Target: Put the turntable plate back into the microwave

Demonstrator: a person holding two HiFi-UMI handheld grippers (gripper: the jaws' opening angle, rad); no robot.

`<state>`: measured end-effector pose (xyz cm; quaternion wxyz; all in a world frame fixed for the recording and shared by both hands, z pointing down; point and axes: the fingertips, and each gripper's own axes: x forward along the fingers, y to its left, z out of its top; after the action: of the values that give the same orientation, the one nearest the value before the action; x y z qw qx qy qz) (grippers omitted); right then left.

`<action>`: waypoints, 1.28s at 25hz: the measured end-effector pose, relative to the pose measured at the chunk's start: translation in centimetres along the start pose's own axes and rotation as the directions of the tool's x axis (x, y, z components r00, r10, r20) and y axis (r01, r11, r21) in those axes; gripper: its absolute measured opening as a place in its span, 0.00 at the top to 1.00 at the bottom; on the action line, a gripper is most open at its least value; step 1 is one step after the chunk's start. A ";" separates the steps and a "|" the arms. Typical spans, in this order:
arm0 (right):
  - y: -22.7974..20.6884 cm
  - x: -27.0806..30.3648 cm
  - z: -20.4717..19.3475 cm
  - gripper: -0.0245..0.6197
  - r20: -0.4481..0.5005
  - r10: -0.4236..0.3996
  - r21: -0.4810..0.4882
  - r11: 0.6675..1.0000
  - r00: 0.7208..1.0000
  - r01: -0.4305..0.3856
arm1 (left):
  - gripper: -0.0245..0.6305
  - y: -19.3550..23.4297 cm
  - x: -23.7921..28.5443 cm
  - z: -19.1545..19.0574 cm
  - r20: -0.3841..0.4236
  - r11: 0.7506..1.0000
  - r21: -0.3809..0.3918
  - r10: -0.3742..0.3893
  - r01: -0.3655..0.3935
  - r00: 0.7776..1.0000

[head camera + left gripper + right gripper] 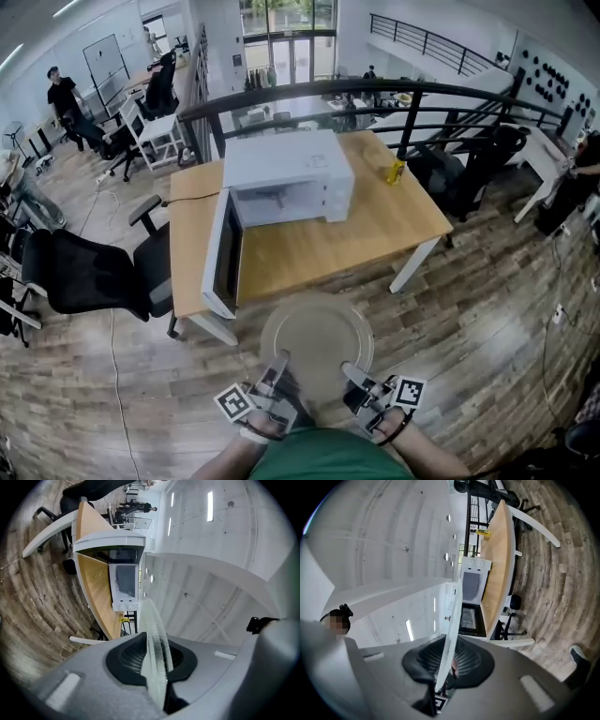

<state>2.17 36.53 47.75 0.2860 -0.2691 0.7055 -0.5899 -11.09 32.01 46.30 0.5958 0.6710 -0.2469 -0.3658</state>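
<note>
The clear glass turntable plate (317,341) hangs level in front of the person, just short of the table's near edge. My left gripper (278,363) is shut on its near left rim and my right gripper (351,372) on its near right rim. In the left gripper view the plate (155,648) runs edge-on between the black pads; the right gripper view shows the plate (451,634) the same way. The white microwave (286,178) stands on the wooden table (375,230) with its door (222,255) swung open toward the person.
A small yellow bottle (396,172) stands at the table's far right. A black office chair (89,272) sits left of the table. A dark railing (412,98) curves behind it. Wood plank floor lies around.
</note>
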 end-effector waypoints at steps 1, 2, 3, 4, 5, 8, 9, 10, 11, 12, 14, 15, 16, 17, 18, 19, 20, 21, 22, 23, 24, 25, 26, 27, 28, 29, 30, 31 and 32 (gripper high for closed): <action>-0.1 0.7 0.1 0.89 -0.001 -0.004 0.000 1.000 1.000 0.004 | 0.91 0.1 0.2 0.7 0.003 1.000 -0.004 0.001 -0.001 1.000; -0.3 1.2 0.2 0.89 -0.001 -0.010 0.000 1.000 1.000 0.010 | 0.91 0.3 0.4 1.3 0.003 1.000 -0.007 0.001 -0.001 1.000; -0.4 1.8 0.3 0.89 -0.002 -0.016 -0.002 1.000 1.000 0.016 | 0.91 0.3 0.6 1.8 0.002 1.000 -0.011 0.001 -0.001 1.000; -0.4 2.3 0.4 0.89 -0.003 -0.022 -0.007 1.000 1.000 0.022 | 0.91 0.4 0.8 2.4 0.000 1.000 -0.013 -0.001 0.001 1.000; -0.5 2.9 0.6 0.88 -0.005 -0.026 -0.013 1.000 1.000 0.026 | 0.91 0.4 1.1 2.9 -0.002 1.000 -0.014 -0.004 0.004 1.000; -0.6 4.7 1.2 0.88 0.001 -0.036 -0.025 0.999 0.999 0.036 | 0.91 0.3 2.0 4.8 -0.011 1.000 -0.005 -0.022 0.022 1.000; -0.7 5.2 1.4 0.88 0.006 -0.038 -0.028 0.999 0.999 0.038 | 0.91 0.3 2.4 5.4 -0.015 1.000 -0.004 -0.030 0.030 0.999; -0.8 5.8 1.7 0.88 0.011 -0.037 -0.032 0.999 0.999 0.038 | 0.91 0.3 2.7 5.9 -0.018 0.999 -0.006 -0.035 0.035 0.999; -0.8 6.3 1.9 0.88 0.015 -0.035 -0.036 0.999 0.999 0.036 | 0.91 0.3 3.0 6.4 -0.018 0.999 -0.011 -0.038 0.038 0.999; -0.8 6.9 2.1 0.89 0.016 -0.032 -0.039 0.999 0.999 0.033 | 0.91 0.3 3.3 6.8 -0.014 0.999 -0.019 -0.039 0.039 0.999; -0.8 8.0 2.5 0.89 0.008 -0.027 -0.043 0.999 1.000 0.027 | 0.91 0.3 3.6 7.8 -0.003 0.999 -0.031 -0.040 0.040 0.999; -0.9 8.6 2.6 0.89 0.002 -0.025 -0.045 0.999 1.000 0.025 | 0.91 0.4 3.8 8.3 0.002 0.999 -0.033 -0.040 0.040 0.999; -1.0 9.1 2.8 0.89 -0.002 -0.024 -0.045 0.999 1.000 0.023 | 0.91 0.5 4.0 8.8 0.006 0.999 -0.036 -0.039 0.039 0.999; -1.2 9.6 3.0 0.89 -0.004 -0.024 -0.043 0.999 1.000 0.024 | 0.91 0.7 4.3 9.2 0.009 0.999 -0.038 -0.037 0.037 0.999; -1.4 9.9 3.3 0.89 -0.005 -0.026 -0.039 0.999 1.000 0.026 | 0.91 1.0 4.6 9.6 0.010 0.999 -0.037 -0.034 0.034 0.999; -1.7 10.2 3.5 0.89 -0.007 -0.028 -0.033 0.999 1.000 0.028 | 0.91 1.2 4.9 9.9 0.010 0.999 -0.036 -0.031 0.032 0.999; -1.9 10.4 3.9 0.89 -0.009 -0.030 -0.028 0.999 1.000 0.029 | 0.91 1.5 5.3 10.1 0.009 0.999 -0.035 -0.030 0.030 1.000; -2.2 10.7 4.3 0.89 -0.013 -0.031 -0.022 0.999 0.999 0.031 | 0.91 1.7 5.7 10.3 0.007 0.999 -0.033 -0.028 0.028 1.000; -2.5 11.0 4.7 0.89 -0.018 -0.031 -0.018 0.999 0.999 0.031 | 0.91 1.9 6.2 10.6 0.007 0.999 -0.028 -0.025 0.025 1.000; -2.8 11.5 5.3 0.89 -0.024 -0.030 -0.016 0.999 0.999 0.030 | 0.91 2.2 6.7 10.9 0.008 1.000 -0.022 -0.020 0.020 1.000; -3.2 12.1 5.8 0.89 -0.030 -0.027 -0.014 1.000 0.999 0.026 | 0.91 2.5 7.3 11.4 0.014 1.000 -0.018 -0.017 0.017 1.000; -3.5 12.7 6.5 0.89 -0.037 -0.022 -0.012 1.000 0.999 0.022 | 0.91 2.8 7.9 11.9 0.022 1.000 -0.016 -0.014 0.014 1.000; -3.7 13.3 7.2 0.89 -0.043 -0.018 -0.011 1.000 0.999 0.018 | 0.91 3.1 8.5 12.4 0.031 1.000 -0.016 -0.013 0.013 0.999; -4.0 13.9 8.1 0.89 -0.049 -0.015 -0.011 1.000 0.999 0.015 | 0.91 3.3 9.3 12.8 0.040 1.000 -0.015 -0.013 0.013 0.999; -4.3 14.5 9.0 0.89 -0.056 -0.012 -0.012 1.000 0.998 0.011 | 0.91 3.6 10.1 13.3 0.047 1.000 -0.012 -0.012 0.013 0.999; -4.6 15.2 9.9 0.89 -0.064 -0.006 -0.012 1.000 0.998 0.005 | 0.91 3.8 11.0 13.8 0.054 1.000 -0.009 -0.010 0.010 0.999; -4.8 16.0 10.9 0.89 -0.073 0.001 -0.011 1.000 0.997 -0.002 | 0.91 4.1 11.9 14.3 0.062 1.000 -0.006 -0.005 0.005 0.998; -5.0 16.8 11.9 0.89 -0.084 0.009 -0.008 1.000 0.996 -0.010 | 0.91 4.3 12.8 14.9 0.073 1.000 -0.004 0.000 0.000 0.997; -5.2 17.6 12.8 0.89 -0.095 0.014 -0.005 1.000 0.995 -0.015 | 0.91 4.6 13.7 15.5 0.086 1.000 -0.006 0.004 -0.004 0.996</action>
<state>-0.55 14.40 49.55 0.2557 -0.2366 0.7219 -0.5980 -14.43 11.18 47.74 0.5875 0.6522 -0.2727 -0.3939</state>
